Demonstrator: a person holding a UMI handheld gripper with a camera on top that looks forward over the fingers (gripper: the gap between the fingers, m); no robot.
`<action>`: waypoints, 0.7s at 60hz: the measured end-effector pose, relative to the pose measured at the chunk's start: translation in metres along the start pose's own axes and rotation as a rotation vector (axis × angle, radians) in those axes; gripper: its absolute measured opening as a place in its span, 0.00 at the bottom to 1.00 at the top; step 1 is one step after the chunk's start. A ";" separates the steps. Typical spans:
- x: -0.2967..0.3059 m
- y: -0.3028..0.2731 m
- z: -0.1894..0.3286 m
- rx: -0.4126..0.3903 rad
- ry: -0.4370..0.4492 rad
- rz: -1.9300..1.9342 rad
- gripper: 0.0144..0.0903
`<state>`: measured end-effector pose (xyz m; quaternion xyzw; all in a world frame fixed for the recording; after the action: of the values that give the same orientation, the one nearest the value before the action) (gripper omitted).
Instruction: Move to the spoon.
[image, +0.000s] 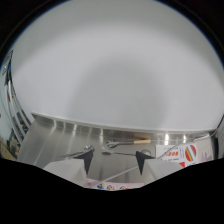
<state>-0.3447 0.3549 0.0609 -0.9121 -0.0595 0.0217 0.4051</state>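
Dark housing of my own tool fills the near foreground, and out of it rise my two black finger tips, the left pad (87, 159) and the right one well apart from it, both pointing forward and up. My gripper (115, 159) stands open, a wide gap between the tips and nothing pressed by either. Just ahead of that gap, slightly beyond the tips and a little toward my right finger, lies the spoon (126, 143): a shiny metal piece at its left end and a pale, wood-coloured handle running off to the right, lying flat and roughly crosswise to my fingers. It sits on a bright metal surface (65, 131) that spreads ahead of me and slopes away to my left, strongly reflective, with a raised back edge running across behind the spoon. Whether the spoon rests against that edge or just short of it I cannot tell. To the right of my right finger, on the same level, lies a white card or packet with red and yellow printing (181, 153); the print is too small to read. Low between my fingers, close to the housing, a strip of small coloured marks (106, 186) shows. Beyond everything stands a plain pale grey wall (115, 65). On my far left, some dark upright shapes, unclear.
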 end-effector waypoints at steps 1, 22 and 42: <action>0.001 0.000 0.003 0.000 0.002 0.000 0.91; 0.009 0.005 0.036 -0.012 0.046 -0.002 0.91; 0.008 0.005 0.036 -0.009 0.052 0.000 0.90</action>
<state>-0.3390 0.3793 0.0325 -0.9141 -0.0491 -0.0022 0.4026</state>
